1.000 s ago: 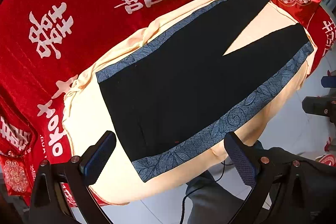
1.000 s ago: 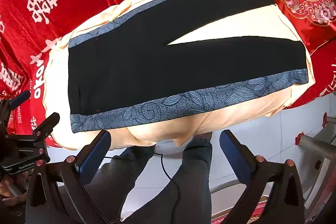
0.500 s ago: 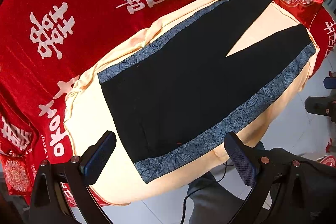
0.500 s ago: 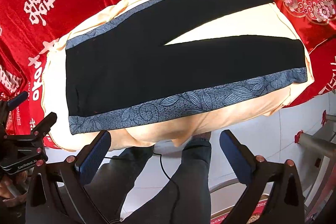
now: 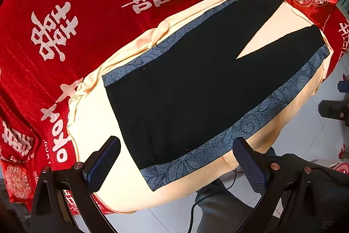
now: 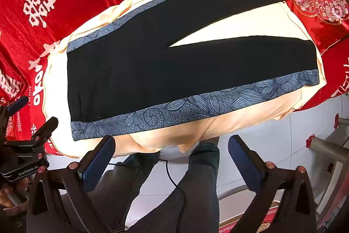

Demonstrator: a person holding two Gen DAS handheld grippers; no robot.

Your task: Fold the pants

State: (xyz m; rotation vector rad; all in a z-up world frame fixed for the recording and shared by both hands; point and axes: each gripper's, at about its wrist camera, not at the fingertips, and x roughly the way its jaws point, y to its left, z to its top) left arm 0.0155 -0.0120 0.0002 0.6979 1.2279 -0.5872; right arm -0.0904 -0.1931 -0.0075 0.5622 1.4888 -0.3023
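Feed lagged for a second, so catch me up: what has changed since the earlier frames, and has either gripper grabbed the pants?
Little has changed. The left gripper has eased slightly nearer the waistband end of the pants; the right gripper has barely shifted. Both remain open and empty. The pants still lie flat and unfolded on the cream sheet, legs apart.

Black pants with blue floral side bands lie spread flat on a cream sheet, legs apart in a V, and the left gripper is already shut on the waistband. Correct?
Not quite. The left gripper is open and holds nothing; the left wrist view shows its fingers spread apart in front of the waist end of the pants. The rest stands: the pants lie flat on the cream sheet, legs in a V.
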